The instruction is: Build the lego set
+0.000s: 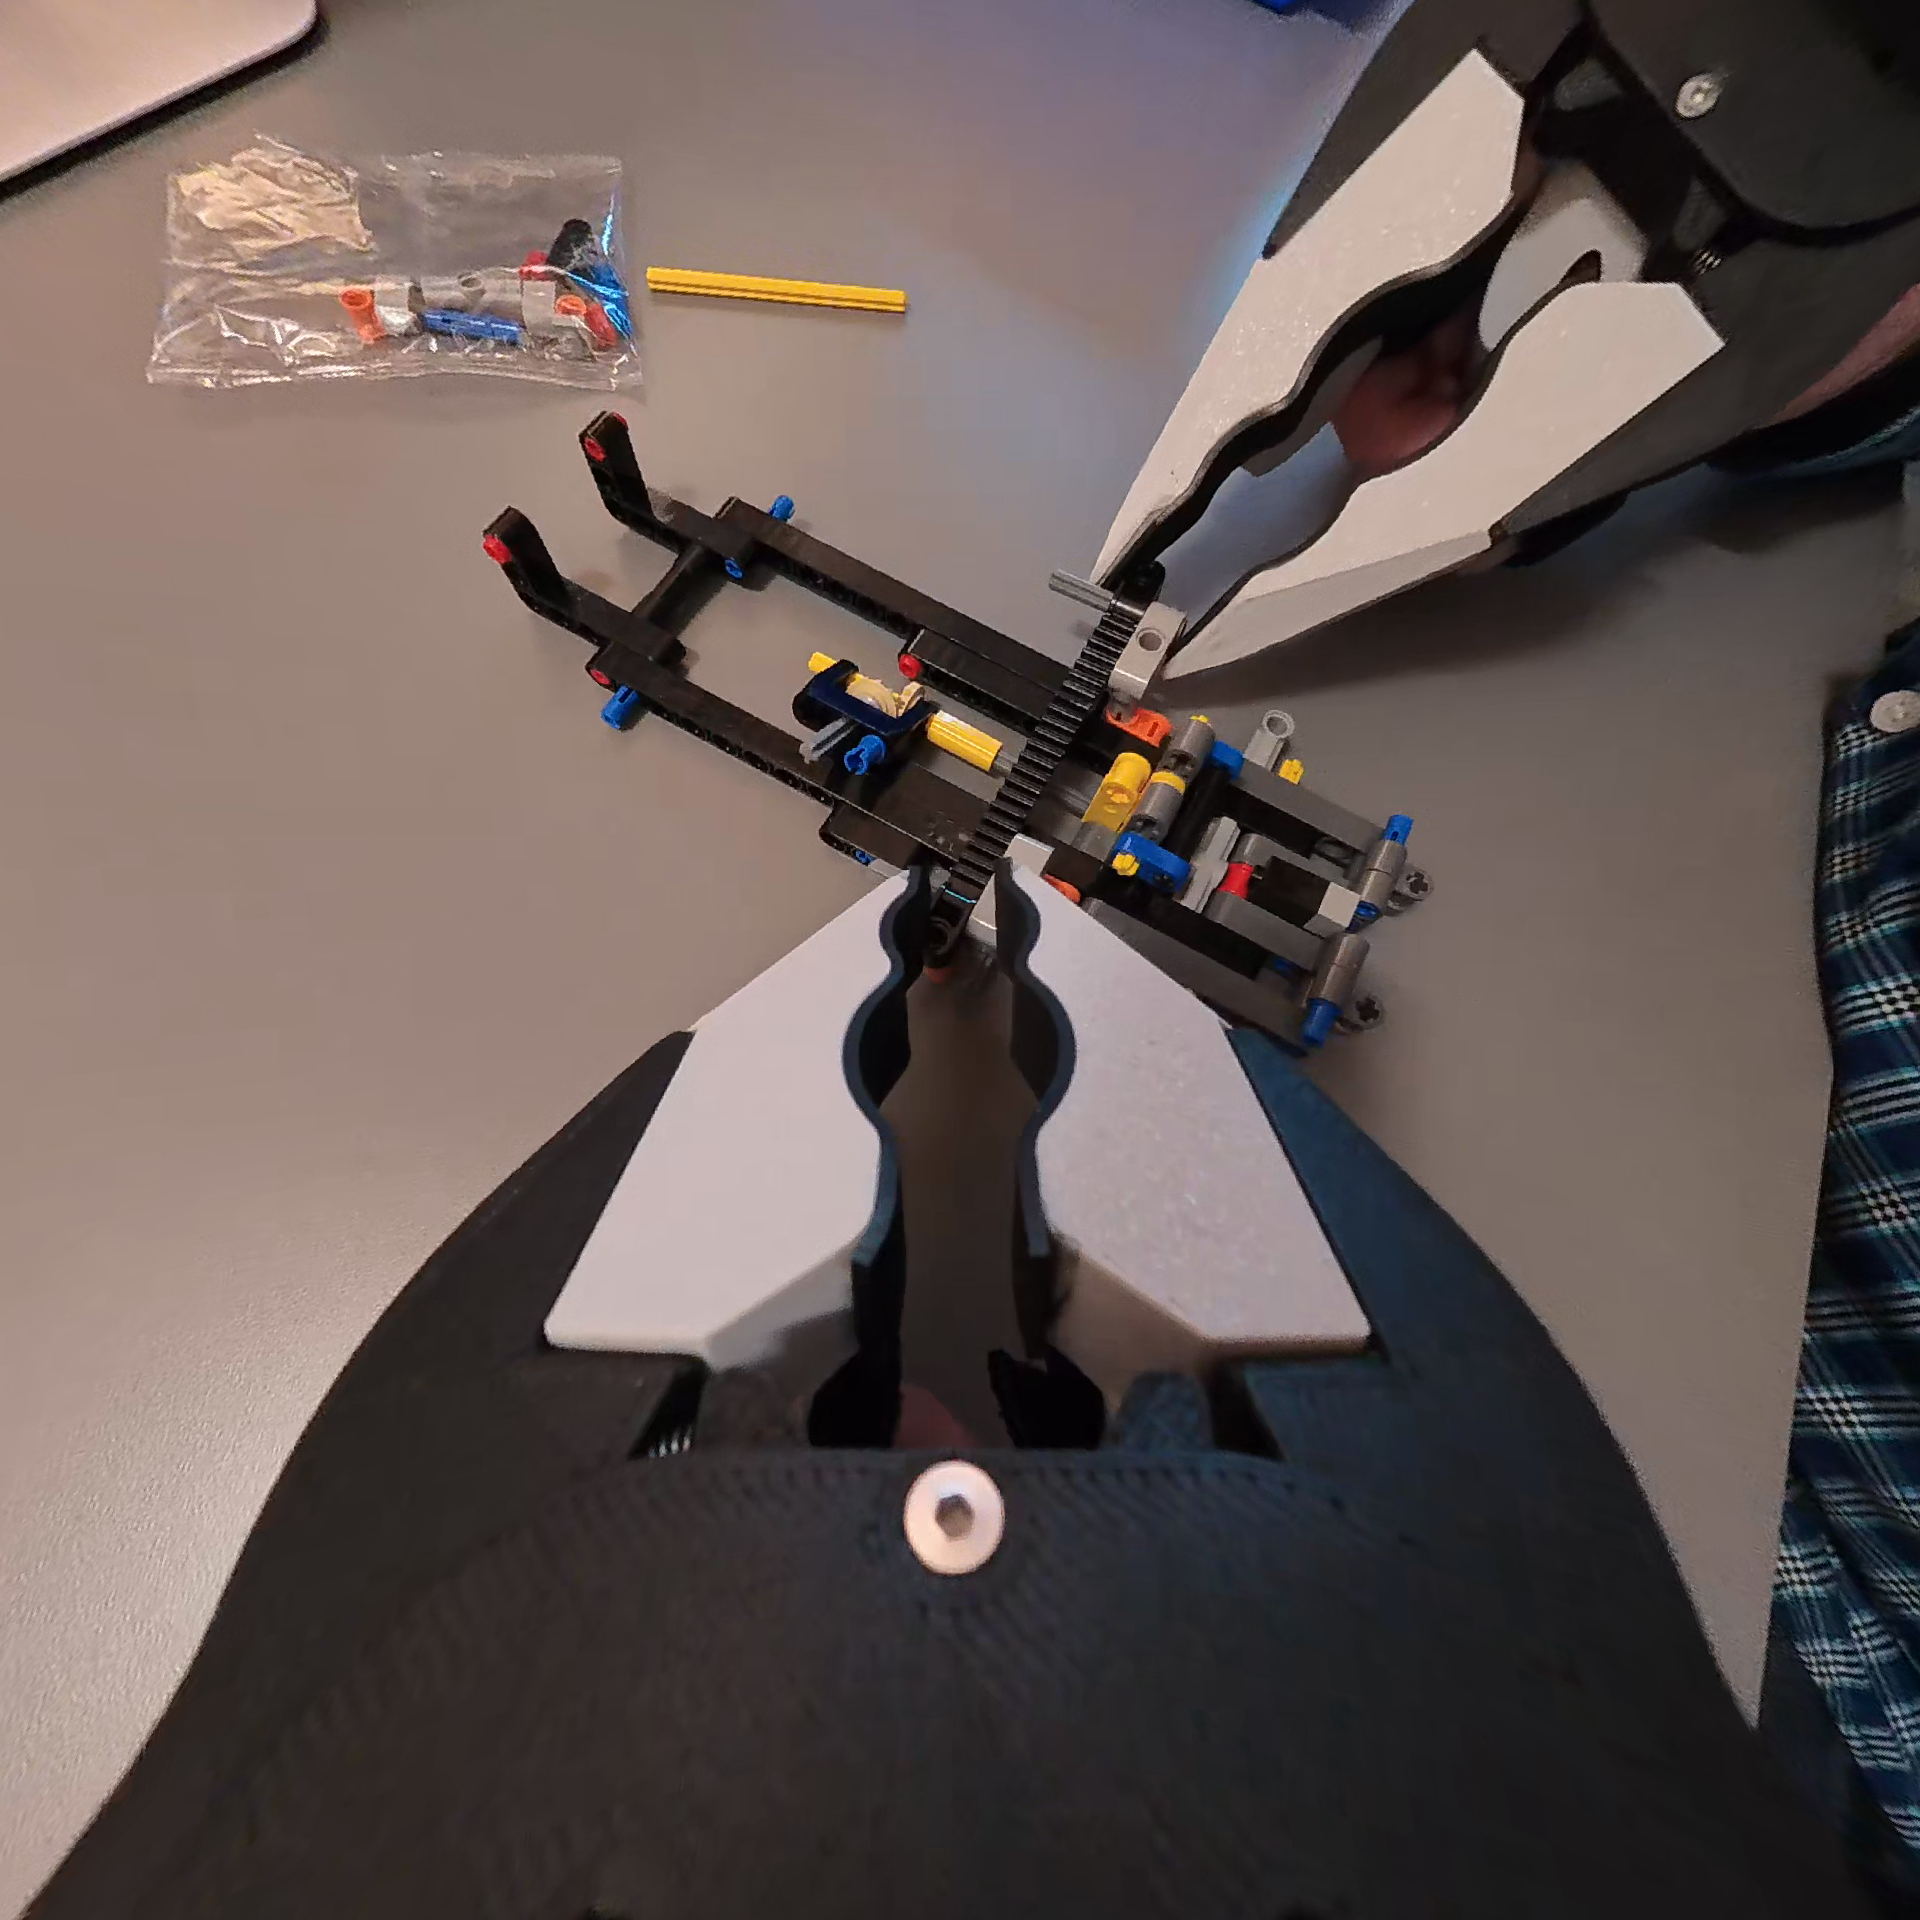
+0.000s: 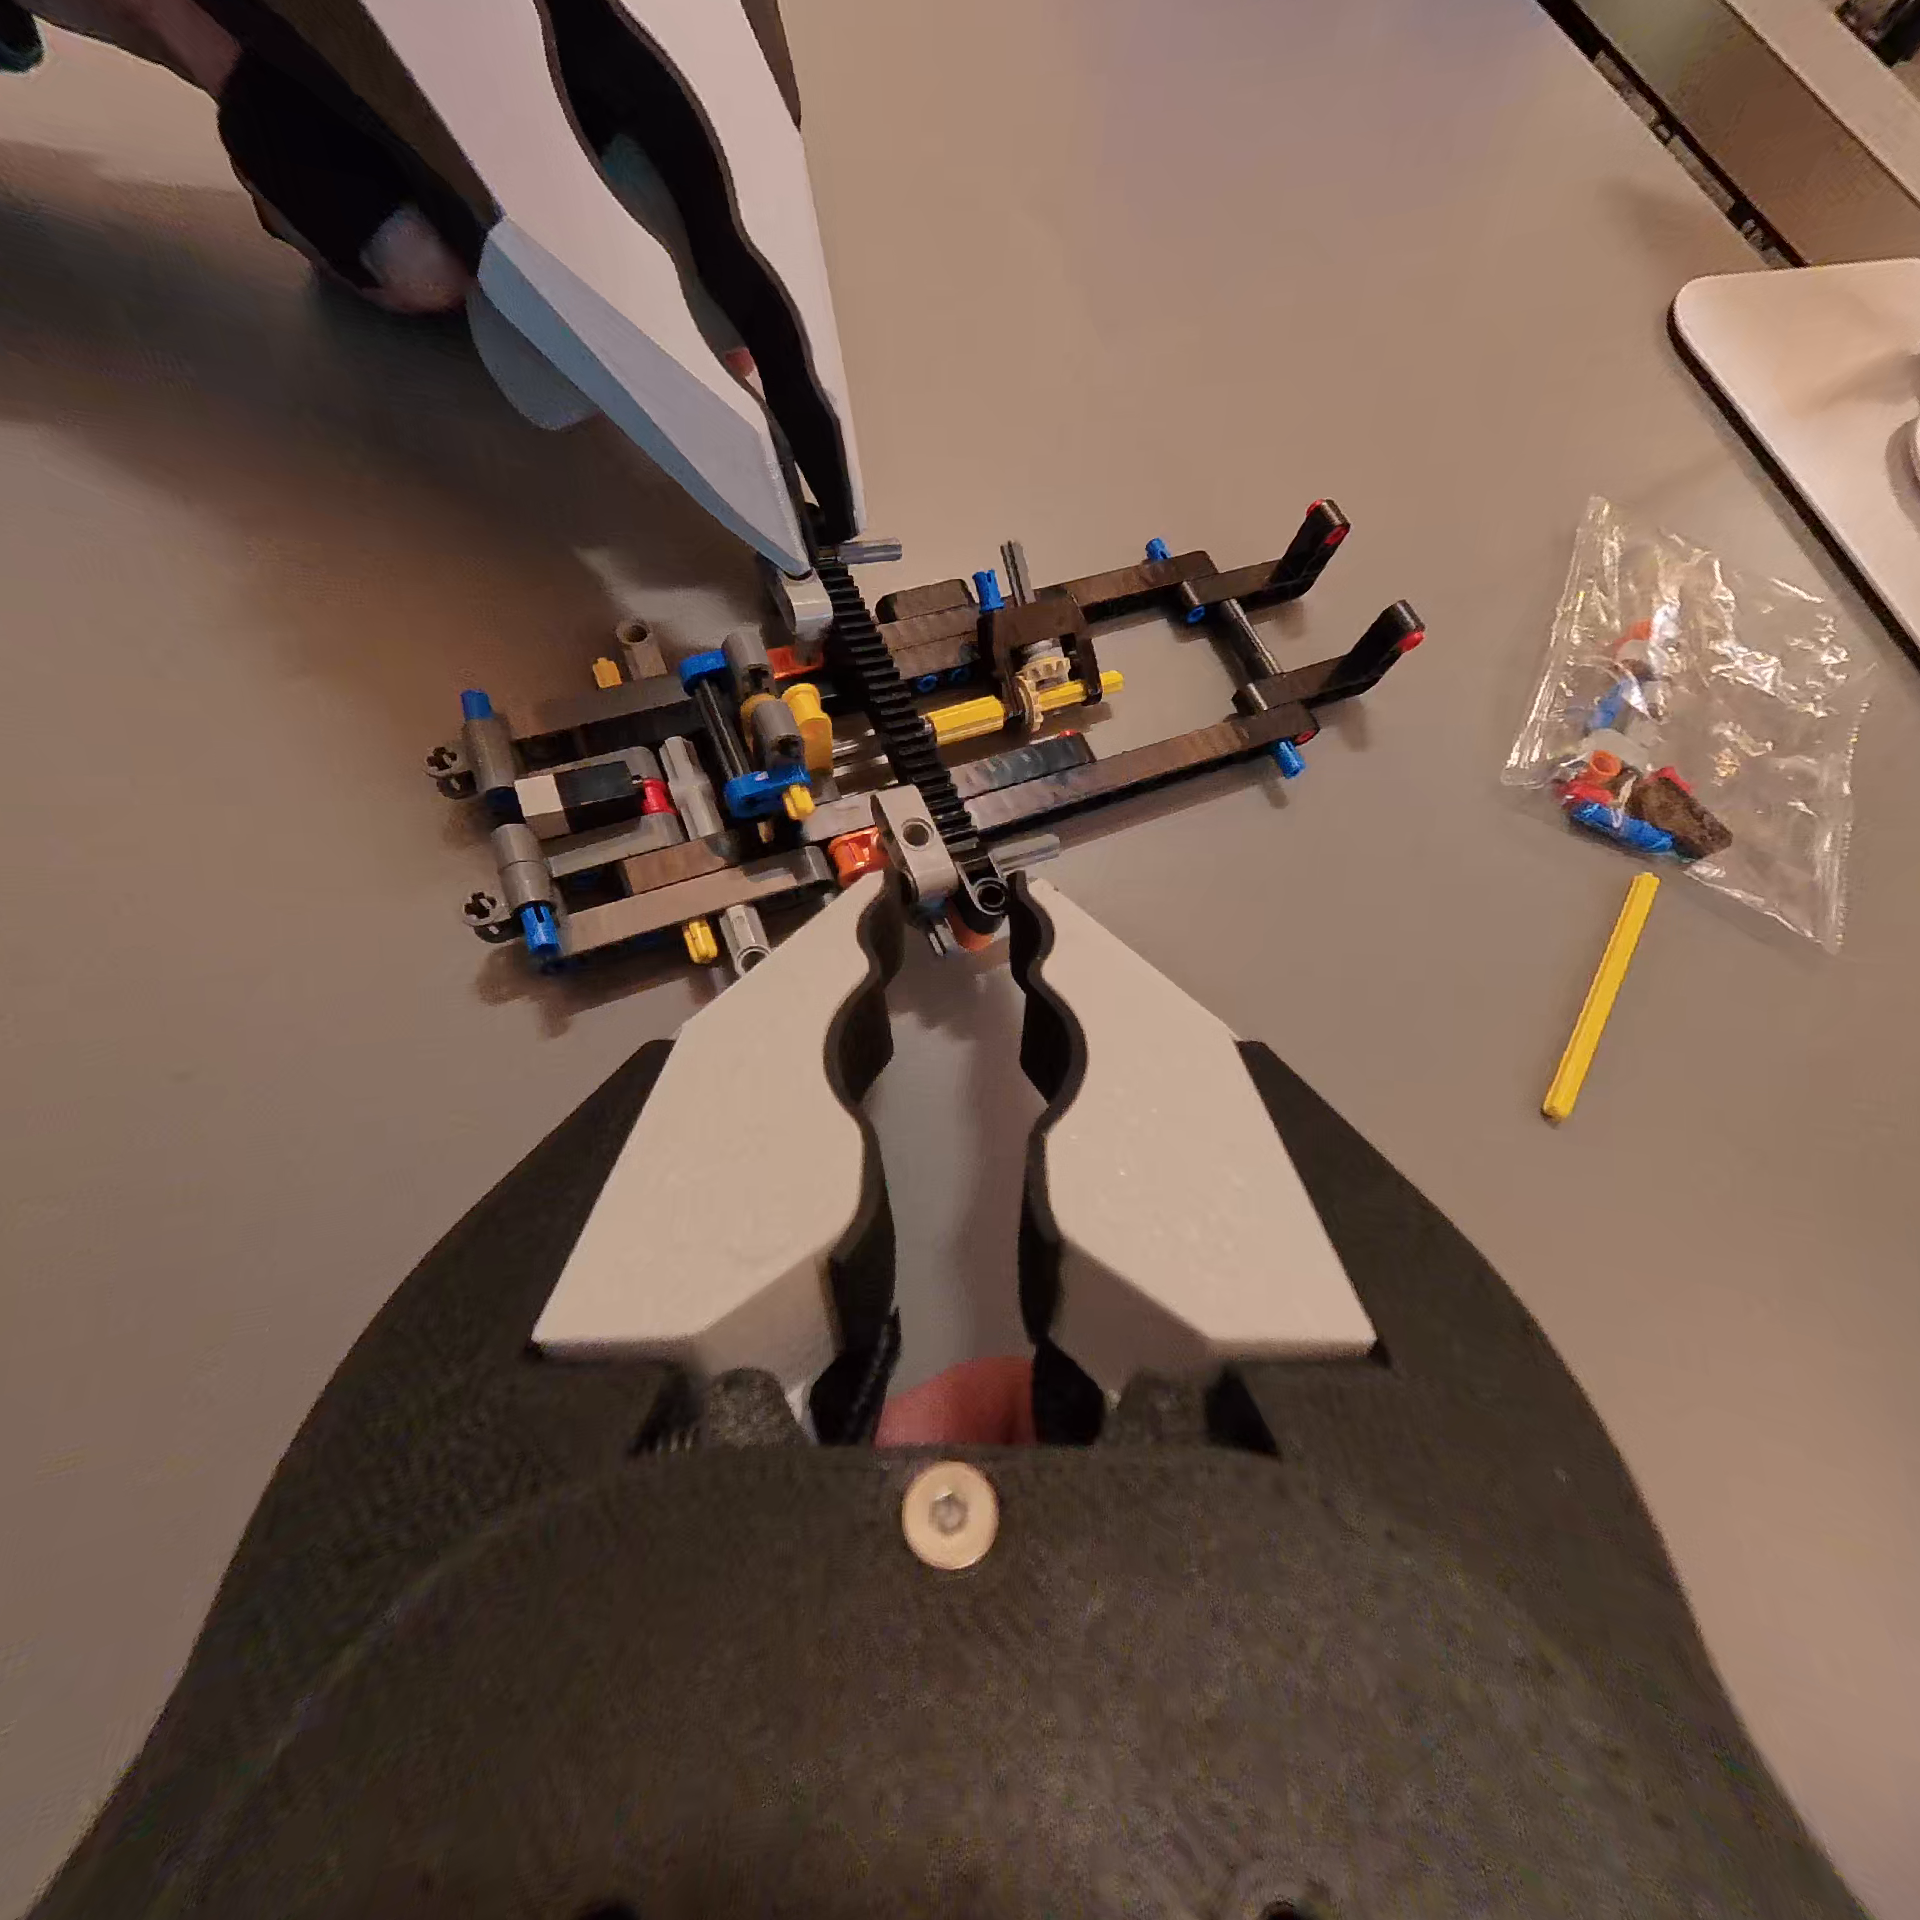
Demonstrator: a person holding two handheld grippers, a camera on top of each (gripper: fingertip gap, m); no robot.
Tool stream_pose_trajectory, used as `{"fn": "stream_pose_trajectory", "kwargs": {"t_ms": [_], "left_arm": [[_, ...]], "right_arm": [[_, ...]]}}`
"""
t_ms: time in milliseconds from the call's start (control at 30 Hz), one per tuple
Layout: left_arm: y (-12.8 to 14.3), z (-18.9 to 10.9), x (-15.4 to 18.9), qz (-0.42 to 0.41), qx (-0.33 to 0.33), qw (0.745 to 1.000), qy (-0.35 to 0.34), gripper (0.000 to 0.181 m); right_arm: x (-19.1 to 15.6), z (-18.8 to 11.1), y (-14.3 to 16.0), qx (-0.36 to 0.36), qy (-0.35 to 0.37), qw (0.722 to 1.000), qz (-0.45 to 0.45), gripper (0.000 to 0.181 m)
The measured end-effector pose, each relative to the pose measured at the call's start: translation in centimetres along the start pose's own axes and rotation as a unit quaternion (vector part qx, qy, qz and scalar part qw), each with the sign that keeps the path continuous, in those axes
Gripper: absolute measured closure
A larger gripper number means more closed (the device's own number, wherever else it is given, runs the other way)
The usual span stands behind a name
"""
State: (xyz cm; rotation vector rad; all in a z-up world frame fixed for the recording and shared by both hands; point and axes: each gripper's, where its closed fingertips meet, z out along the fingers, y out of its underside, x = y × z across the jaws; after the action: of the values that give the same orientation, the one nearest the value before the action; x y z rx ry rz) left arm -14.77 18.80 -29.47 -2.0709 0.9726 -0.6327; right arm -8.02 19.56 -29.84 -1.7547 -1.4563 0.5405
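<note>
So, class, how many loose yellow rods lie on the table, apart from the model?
1. The yellow rod lies on the table beside the clear bag of parts, apart from the model. Others could be hidden inside the bag.

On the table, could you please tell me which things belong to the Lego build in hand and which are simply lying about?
In use:
- Lego chassis
- black toothed rack lying across it
- left claw at one rack end
- right claw at the other end

Lying about:
- bag of spare parts, possibly for later steps
- loose yellow axle
- pale flat object at the table edge
</note>
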Motion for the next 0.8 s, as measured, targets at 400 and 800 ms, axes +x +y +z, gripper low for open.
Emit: {"fn": "stream_pose_trajectory", "kwargs": {"t_ms": [400,800], "left_arm": [[-0.2,0.13,0.01,0.028,0.002,0.999,-0.024,0.172],[-0.24,0.12,0.25,0.073,0.005,0.995,-0.066,0.173]], "right_arm": [[-0.01,0.18,0.46,-0.013,0.027,0.999,-0.029,0.164],[0.02,0.2,0.64,-0.017,0.04,0.998,-0.056,0.164]]}}
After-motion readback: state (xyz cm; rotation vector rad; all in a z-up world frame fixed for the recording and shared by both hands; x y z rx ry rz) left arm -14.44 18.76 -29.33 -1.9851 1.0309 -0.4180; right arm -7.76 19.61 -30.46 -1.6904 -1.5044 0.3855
